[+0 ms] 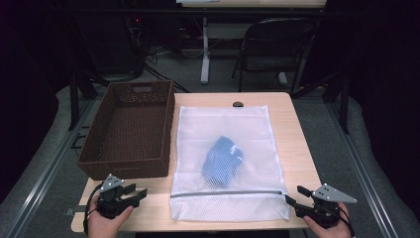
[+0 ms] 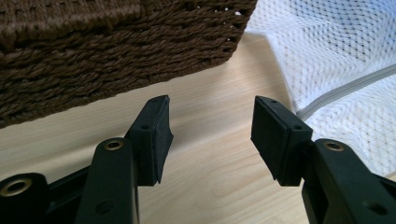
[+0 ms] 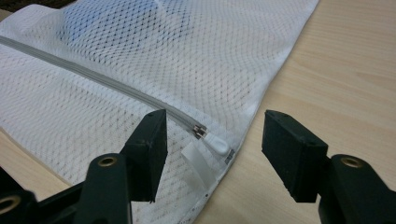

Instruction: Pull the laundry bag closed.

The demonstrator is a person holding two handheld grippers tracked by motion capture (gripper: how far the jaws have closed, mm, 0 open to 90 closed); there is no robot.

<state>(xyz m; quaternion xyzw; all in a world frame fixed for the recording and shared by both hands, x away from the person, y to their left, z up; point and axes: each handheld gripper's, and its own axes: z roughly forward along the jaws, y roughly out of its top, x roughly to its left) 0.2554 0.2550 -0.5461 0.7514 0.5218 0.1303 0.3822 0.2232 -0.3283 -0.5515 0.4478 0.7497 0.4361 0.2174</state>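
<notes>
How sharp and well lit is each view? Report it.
High view: soft, table lit, dark surroundings. Left gripper view: basket weave crisp, left claw slightly soft. Right gripper view: zipper pull sharp, far mesh of the bag blurs; no glare.

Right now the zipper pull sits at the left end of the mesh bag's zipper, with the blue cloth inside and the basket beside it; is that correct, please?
Not quite: the zipper pull sits at the right end of the mesh bag, by the right gripper, as the right gripper view shows. The blue cloth is inside and the basket beside it.
</notes>
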